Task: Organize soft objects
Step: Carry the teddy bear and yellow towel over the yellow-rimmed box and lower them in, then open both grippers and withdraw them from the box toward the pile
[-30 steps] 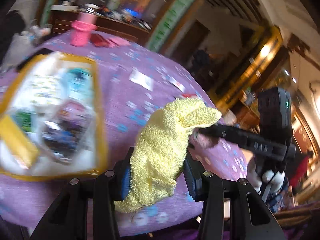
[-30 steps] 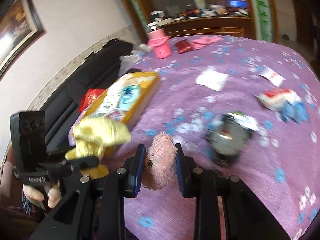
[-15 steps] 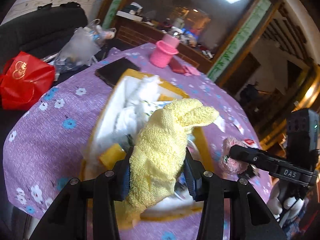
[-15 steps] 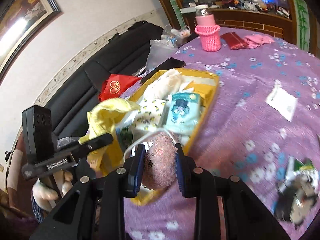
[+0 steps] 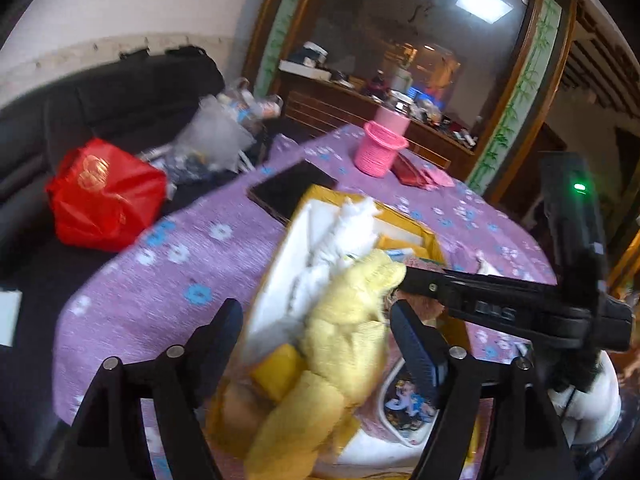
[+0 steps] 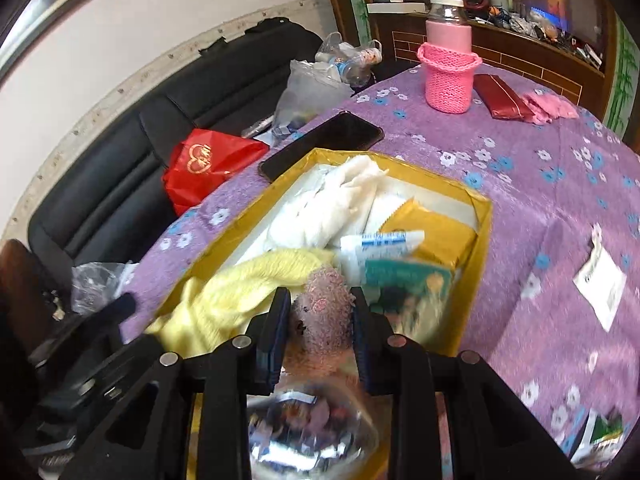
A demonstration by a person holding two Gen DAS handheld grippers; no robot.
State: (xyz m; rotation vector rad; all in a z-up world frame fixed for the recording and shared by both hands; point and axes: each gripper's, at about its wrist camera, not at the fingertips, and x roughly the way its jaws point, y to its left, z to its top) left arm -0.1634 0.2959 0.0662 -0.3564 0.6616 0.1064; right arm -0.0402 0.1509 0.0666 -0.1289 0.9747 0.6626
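A yellow knitted cloth (image 5: 344,344) lies in the yellow box (image 5: 434,240) on the purple table, between the spread jaws of my left gripper (image 5: 320,340), which is open. The cloth also shows in the right wrist view (image 6: 240,292), at the box's (image 6: 480,240) near left. My right gripper (image 6: 318,320) is shut on a pink fuzzy ball (image 6: 326,312) and holds it over the near end of the box. White cloths (image 6: 340,196) and packets fill the box's far part.
A black phone (image 6: 324,144) lies beside the box's far corner. A pink knitted bottle holder (image 6: 448,76) and a red wallet (image 6: 504,96) stand farther back. A red bag (image 6: 208,164) sits on the black sofa at left. Paper packets (image 6: 600,284) lie right.
My left gripper has opened and the yellow cloth has dropped into the box. Both grippers moved in over the box. The right one stays shut on the pink ball.
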